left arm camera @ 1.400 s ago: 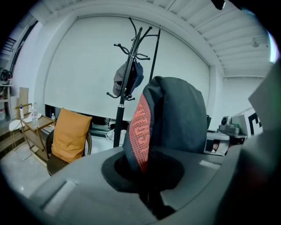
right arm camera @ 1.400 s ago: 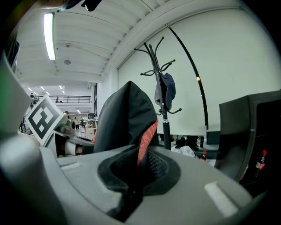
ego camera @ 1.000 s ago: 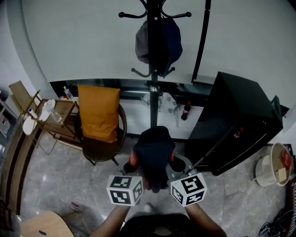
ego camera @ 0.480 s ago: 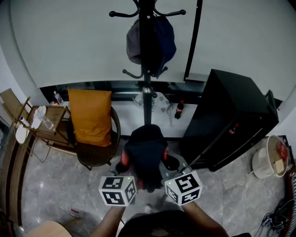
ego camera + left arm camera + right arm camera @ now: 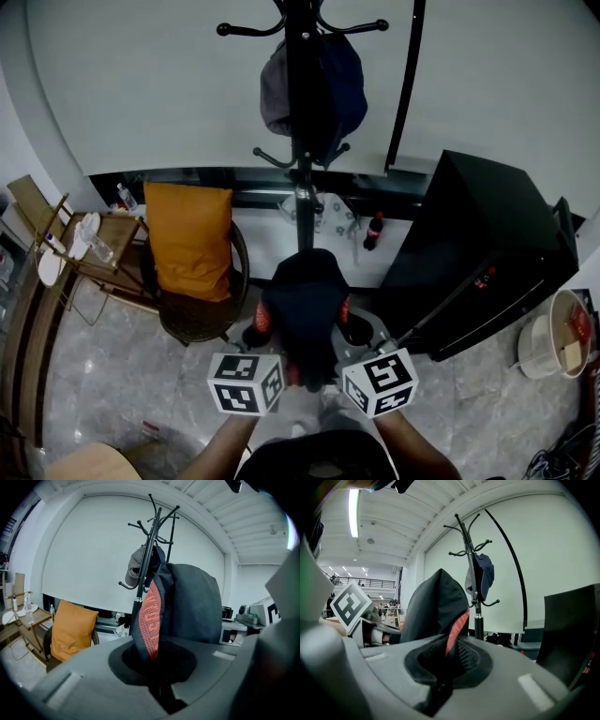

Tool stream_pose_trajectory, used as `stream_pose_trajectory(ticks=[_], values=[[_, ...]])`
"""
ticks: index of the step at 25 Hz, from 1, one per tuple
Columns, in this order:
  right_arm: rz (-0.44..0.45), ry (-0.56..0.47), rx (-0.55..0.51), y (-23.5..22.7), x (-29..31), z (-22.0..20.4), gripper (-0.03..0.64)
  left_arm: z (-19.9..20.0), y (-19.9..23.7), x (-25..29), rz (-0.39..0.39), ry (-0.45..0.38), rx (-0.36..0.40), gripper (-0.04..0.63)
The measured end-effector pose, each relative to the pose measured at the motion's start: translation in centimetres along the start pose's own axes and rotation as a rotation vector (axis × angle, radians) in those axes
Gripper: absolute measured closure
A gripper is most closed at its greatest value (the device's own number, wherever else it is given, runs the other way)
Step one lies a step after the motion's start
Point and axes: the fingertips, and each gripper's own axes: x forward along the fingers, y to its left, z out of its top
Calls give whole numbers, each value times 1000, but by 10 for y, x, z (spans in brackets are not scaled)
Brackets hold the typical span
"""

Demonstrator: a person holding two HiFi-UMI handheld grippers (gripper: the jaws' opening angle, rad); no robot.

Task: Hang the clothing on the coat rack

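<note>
Your left claw [image 5: 157, 677] and right claw [image 5: 440, 677] are both clamped tight on the dark clothing [image 5: 305, 300] (it has red trim), holding it up between them. The rack [image 5: 300, 112] stands ahead, well apart, with a cap [image 5: 314, 84] hanging on it.

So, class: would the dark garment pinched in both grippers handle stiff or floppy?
Probably floppy: the dark garment bulges up in a soft fold between the left gripper and right gripper. Likely light, as two pinches carry it. Its red mesh panel may snag on the coat rack hooks.
</note>
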Motion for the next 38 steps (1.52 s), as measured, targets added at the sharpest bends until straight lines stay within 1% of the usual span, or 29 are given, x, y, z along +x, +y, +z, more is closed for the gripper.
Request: stream_pose_trajectory(ticks=[11,21,33,38], values=[[34,-21,0,-45,33,16,594,27,0,48,30,-15,6,572],[71,-35,18,-76,67,23,594,43,9,84,71,-6,11,573],[164,-44,39,-106,102,26,594,54,16,124,152,3,0,573],[203,-50,33,-115,113,28,594,58,18,137,184,-9,-14,572]])
